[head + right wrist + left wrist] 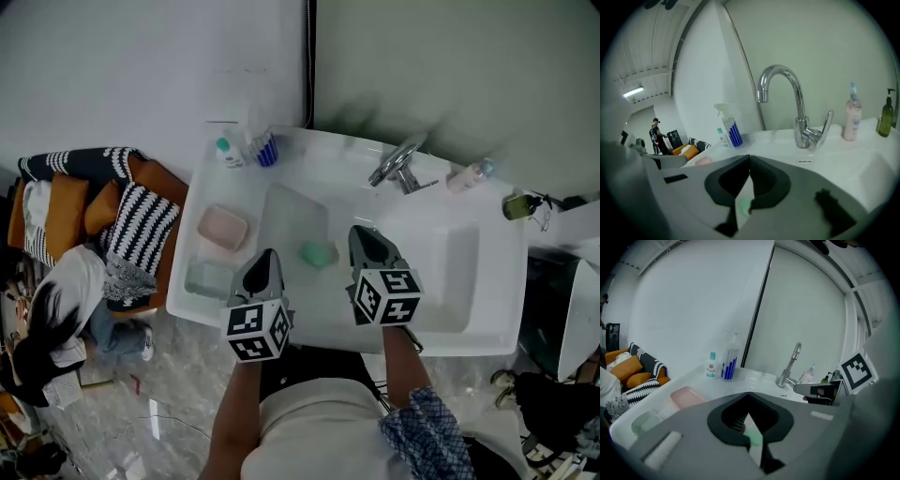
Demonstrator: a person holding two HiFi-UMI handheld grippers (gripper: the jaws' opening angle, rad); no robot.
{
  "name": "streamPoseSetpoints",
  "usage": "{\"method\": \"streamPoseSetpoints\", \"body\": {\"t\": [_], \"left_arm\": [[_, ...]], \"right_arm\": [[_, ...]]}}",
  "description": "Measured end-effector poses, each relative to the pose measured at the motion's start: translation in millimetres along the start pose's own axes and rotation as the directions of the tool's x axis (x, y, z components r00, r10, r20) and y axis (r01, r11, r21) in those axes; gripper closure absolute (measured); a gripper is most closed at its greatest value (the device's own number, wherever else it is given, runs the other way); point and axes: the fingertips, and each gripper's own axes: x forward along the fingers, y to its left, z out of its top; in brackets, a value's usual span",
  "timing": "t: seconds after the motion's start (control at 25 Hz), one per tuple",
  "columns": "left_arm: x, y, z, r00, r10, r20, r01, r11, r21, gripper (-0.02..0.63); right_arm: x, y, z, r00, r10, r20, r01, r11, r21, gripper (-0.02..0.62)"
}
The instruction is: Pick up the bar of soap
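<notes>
The bar of soap (319,253) is a small pale green block lying on the white sink (281,323), between my two grippers and held by neither. My left gripper (267,253) hovers just left of it with its jaws shut and nothing between them. To the soap's right, my right gripper (361,232) is also shut and empty. In the left gripper view the soap (752,439) shows as a green patch below the closed jaws of the left gripper (749,394). The right gripper view shows the soap (743,205) the same way under the right gripper (750,157).
A pink soap dish (223,228) and a clear dish (208,278) sit on the sink's left ledge. A small bottle (226,152) and a spray bottle (264,147) stand at the back left. The faucet (398,166), a pink bottle (469,175) and a green bottle (520,205) are at the back right.
</notes>
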Motion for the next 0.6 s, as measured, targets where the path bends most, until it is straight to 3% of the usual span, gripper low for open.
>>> {"method": "streamPoseSetpoints", "body": {"t": [0.16, 0.32, 0.6], "left_arm": [[0, -12, -1, 0.999, -0.034, -0.006, 0.034, 0.999, 0.005, 0.597], [-2, -16, 5, 0.998, -0.061, 0.007, 0.061, 0.998, 0.022, 0.597], [-13, -11, -3, 0.999, -0.053, 0.003, 0.053, 0.999, -0.003, 0.597]], "right_arm": [[-13, 9, 4, 0.998, 0.012, 0.056, -0.010, 0.999, -0.031, 0.581], [-16, 15, 7, 0.997, -0.033, 0.064, 0.037, 0.997, -0.069, 0.581], [-21, 29, 3, 0.996, -0.060, 0.071, 0.067, 0.992, -0.104, 0.581]]}}
